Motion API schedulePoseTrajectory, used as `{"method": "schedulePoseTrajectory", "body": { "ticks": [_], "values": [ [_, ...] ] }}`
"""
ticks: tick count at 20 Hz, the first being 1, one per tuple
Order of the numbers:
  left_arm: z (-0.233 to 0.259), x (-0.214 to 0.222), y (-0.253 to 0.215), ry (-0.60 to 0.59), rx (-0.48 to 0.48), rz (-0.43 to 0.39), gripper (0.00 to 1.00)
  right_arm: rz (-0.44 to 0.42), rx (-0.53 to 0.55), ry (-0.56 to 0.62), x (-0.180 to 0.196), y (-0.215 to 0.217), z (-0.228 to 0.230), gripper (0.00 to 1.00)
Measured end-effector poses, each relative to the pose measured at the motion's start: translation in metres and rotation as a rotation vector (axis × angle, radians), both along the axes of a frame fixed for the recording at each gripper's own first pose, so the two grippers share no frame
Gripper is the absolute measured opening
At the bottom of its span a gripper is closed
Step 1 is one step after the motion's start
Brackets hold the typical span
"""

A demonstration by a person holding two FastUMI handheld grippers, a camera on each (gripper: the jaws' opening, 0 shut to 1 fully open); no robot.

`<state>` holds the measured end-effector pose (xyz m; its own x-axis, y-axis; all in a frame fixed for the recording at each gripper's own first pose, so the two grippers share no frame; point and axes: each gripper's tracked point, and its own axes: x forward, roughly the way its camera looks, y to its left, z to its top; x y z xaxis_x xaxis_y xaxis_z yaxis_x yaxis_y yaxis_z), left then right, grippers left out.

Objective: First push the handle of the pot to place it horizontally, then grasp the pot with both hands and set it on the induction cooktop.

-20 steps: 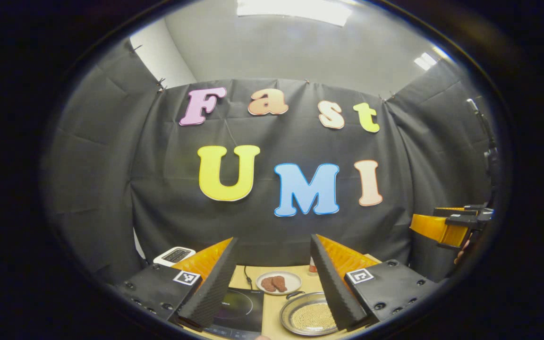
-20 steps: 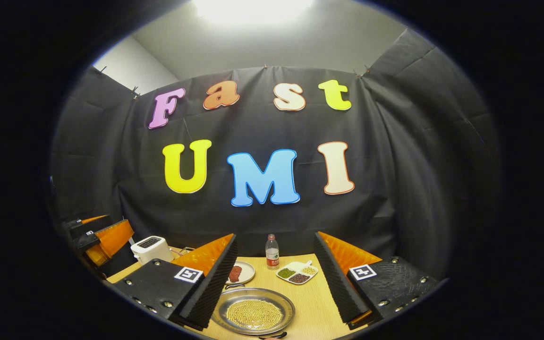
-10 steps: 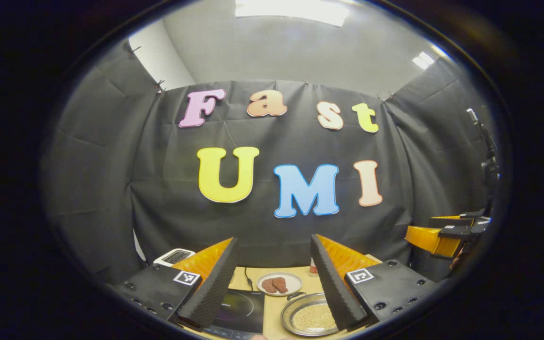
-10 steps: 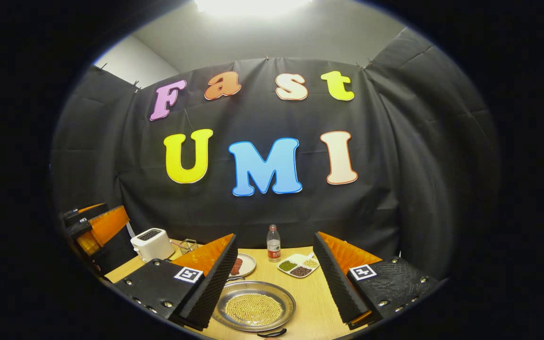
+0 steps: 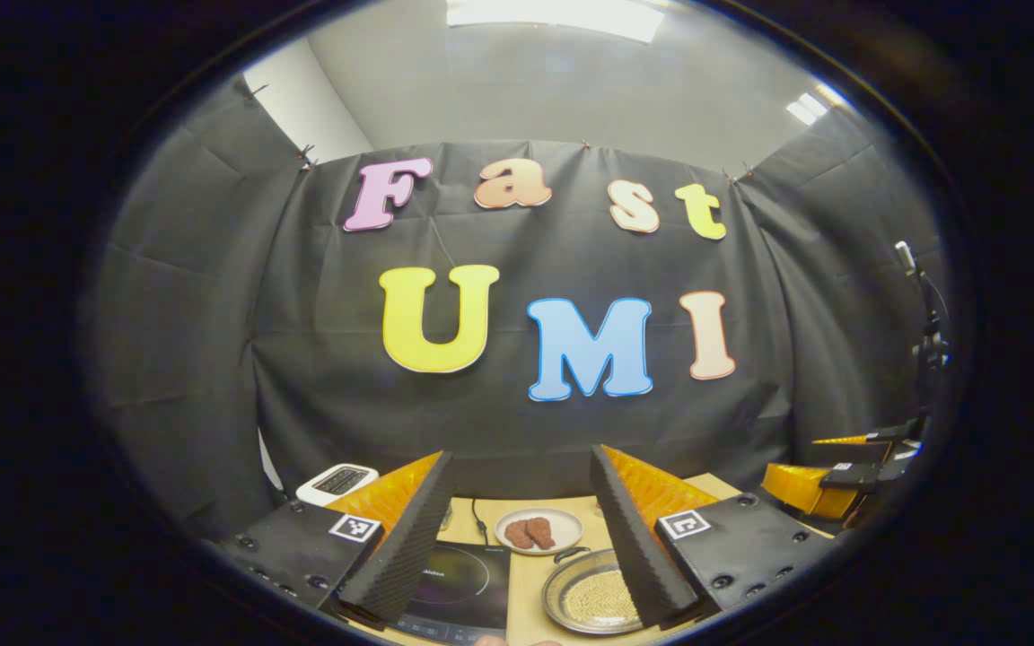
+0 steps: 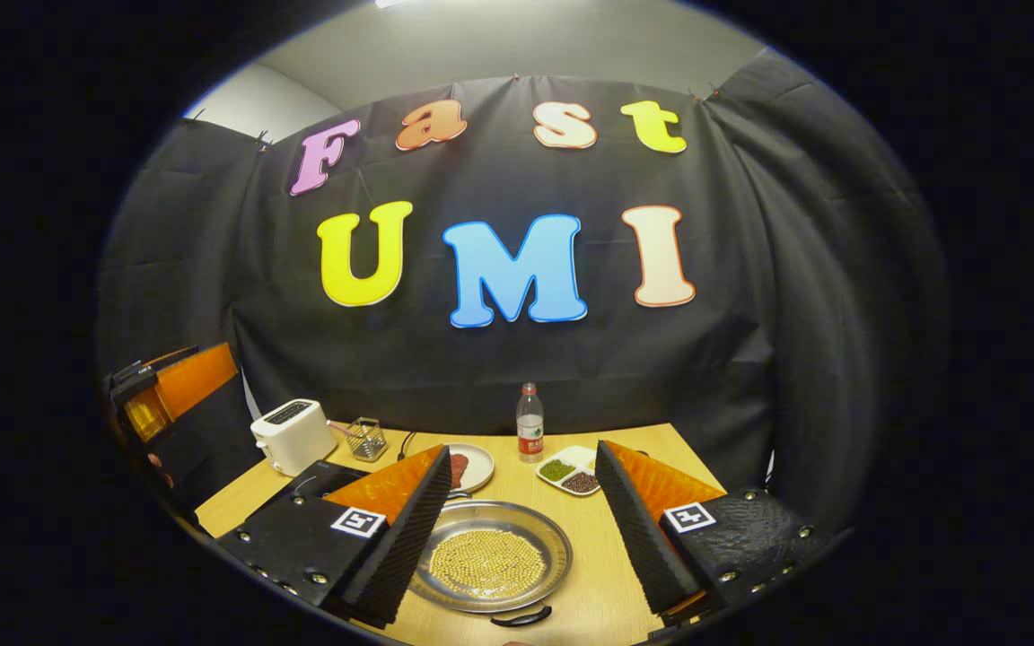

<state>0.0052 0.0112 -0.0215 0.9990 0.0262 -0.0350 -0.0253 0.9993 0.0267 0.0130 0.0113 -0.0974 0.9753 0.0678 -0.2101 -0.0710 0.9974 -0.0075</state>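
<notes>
Nearest in the right gripper view is the right gripper (image 6: 521, 529), fingers spread wide with nothing between them, hanging above the wooden table (image 6: 607, 574). Right under it sits the pot (image 6: 490, 567), really a shallow steel pan with a layer of small yellow beans (image 6: 486, 563) across the bottom. One black loop handle (image 6: 521, 616) pokes out at the pan's 6 o'clock, closest to the camera; another seems to sit at 12 o'clock, partly behind the left finger.

Handling-wise, it looks like thin rigid metal, probably light on its own, but smooth and slippery on the rim. The loose beans will roll and spill if it tips, so it wants to stay level. The best hold is likely the two handles, one gripper each, not the slick rim. The handle still needs nudging flat first.

In the left gripper view, the left gripper (image 5: 521, 538) is also wide open and empty, with the induction cooktop (image 5: 468, 583) at about 7 o'clock below it and the pan at 5 o'clock, just beside the cooktop.

Farther back sit a plate of reddish meat (image 5: 539, 531), a divided dish of beans (image 6: 568, 468), a water bottle (image 6: 530, 423), a small wire basket (image 6: 364, 438) and a white toaster (image 6: 291, 435) at 10 o'clock.
</notes>
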Motion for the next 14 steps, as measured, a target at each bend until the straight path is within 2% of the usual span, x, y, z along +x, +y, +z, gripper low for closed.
{"method": "schedulePoseTrajectory", "body": {
  "ticks": [8, 9, 10, 11, 12, 13, 14],
  "values": [
    [-0.022, -0.008, 0.014, 0.049, 0.006, 0.045, 0.97, 0.081, -0.02, 0.212, -0.017, 0.022, -0.077, 0.96],
    [-0.025, -0.009, 0.014, 0.054, 0.005, 0.046, 0.95, 0.09, -0.021, 0.238, -0.02, 0.023, -0.086, 0.88],
    [-0.027, -0.01, 0.015, 0.06, 0.005, 0.05, 0.97, 0.1, -0.022, 0.275, -0.023, 0.027, -0.098, 0.76],
    [-0.03, -0.011, 0.017, 0.064, 0.006, 0.056, 0.95, 0.096, -0.036, 0.308, -0.023, 0.027, -0.113, 0.72],
    [-0.03, -0.011, 0.019, 0.066, 0.008, 0.061, 0.95, 0.099, -0.044, 0.339, -0.027, 0.027, -0.123, 0.56],
    [-0.032, -0.011, 0.02, 0.068, 0.01, 0.066, 0.95, 0.113, -0.041, 0.375, -0.029, 0.03, -0.133, 0.49],
    [-0.032, -0.013, 0.022, 0.069, 0.012, 0.073, 0.95, 0.13, -0.036, 0.415, -0.033, 0.035, -0.144, 0.47]
  ]
}}
